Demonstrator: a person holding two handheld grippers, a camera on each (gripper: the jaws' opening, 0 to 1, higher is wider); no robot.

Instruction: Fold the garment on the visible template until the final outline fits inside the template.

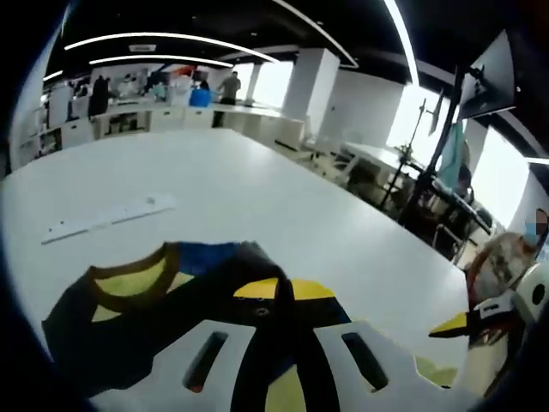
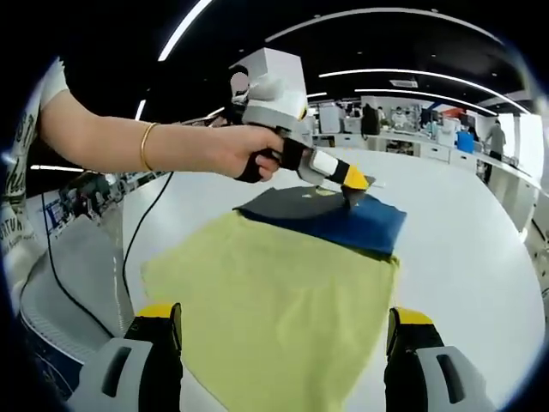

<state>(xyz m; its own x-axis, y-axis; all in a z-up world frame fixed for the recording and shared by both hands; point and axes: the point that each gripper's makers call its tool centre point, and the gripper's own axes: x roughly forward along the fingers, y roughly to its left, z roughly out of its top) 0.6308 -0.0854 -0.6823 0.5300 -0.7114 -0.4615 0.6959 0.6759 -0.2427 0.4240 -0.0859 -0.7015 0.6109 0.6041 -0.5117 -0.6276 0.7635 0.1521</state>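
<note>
Left fingers: the left gripper had its yellow-tipped fingers closed together on a dark fold of the garment, near the neckline; in the left gripper view the tips met with black cloth caught between them.

Right fingers: the right gripper stood with its fingers wide apart, nothing between them, poised over the near edge of the yellow cloth. Whether they touched the fabric could not be told.

Hand: a person's hand, a bangle at the wrist, held the left gripper's handle, reaching in from the left of the right gripper view.

Garment position: it lay spread on the white desk, the broad yellow part nearest the right gripper, a blue and black band at the far end under the left gripper. In the left gripper view a rounded collar trimmed in brown showed beside the fingers.

Template: no outline could be made out under the cloth.

Handling: likely light, thin and limp; it should drape and crease wherever lifted, and slide easily on the smooth desk. A single-layer pinch might drag the rest along.

Where to hold: judging by the layout, corners and hem edges would suit best, one per gripper, so a fold travels as a straight line.

Beyond: a pale ruler-like strip lay well apart from the garment, farther up the desk.
</note>
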